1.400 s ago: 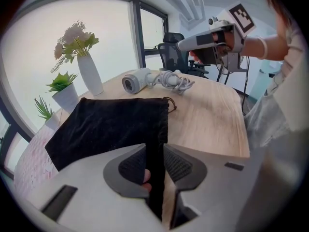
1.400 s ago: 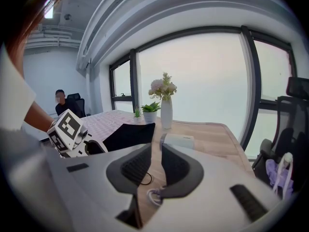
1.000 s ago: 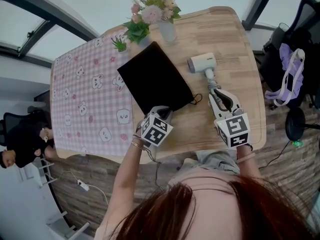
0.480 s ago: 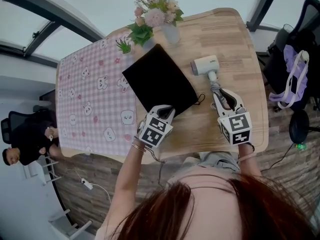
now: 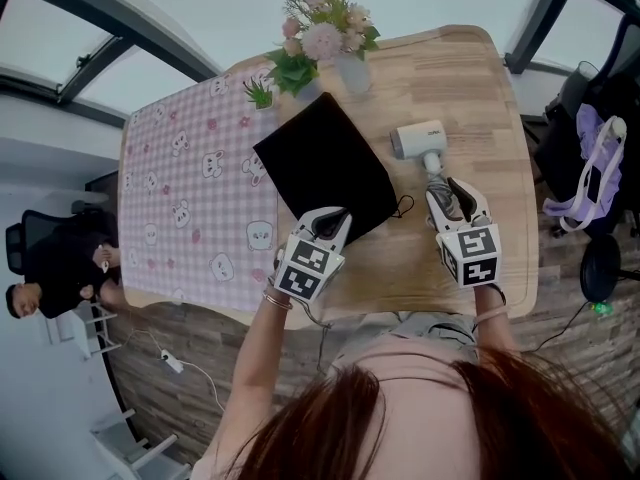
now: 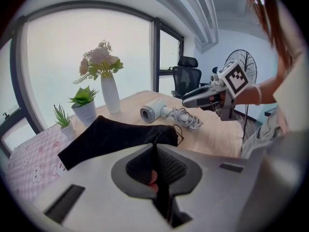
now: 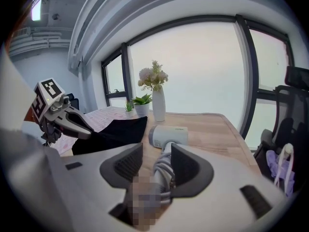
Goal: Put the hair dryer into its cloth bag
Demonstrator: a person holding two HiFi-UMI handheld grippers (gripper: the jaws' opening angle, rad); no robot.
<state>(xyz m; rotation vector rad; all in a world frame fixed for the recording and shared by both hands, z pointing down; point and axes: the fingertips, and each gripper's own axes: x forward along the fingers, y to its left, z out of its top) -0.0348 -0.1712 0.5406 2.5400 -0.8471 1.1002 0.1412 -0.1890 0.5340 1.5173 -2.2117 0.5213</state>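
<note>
Slippage worried me: my left gripper had just clamped shut on the bag edge. The fingers of my right gripper, just opened, straddled the hair dryer handle without pressing, so its cord might snag.

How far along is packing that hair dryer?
Nothing bagged yet: the hair dryer lies on the table beside the cloth bag. The left gripper pinches the bag's edge; the right gripper, jaws just opened wider, straddles the dryer's cord-wrapped handle. Gripping and inserting remain.
</note>
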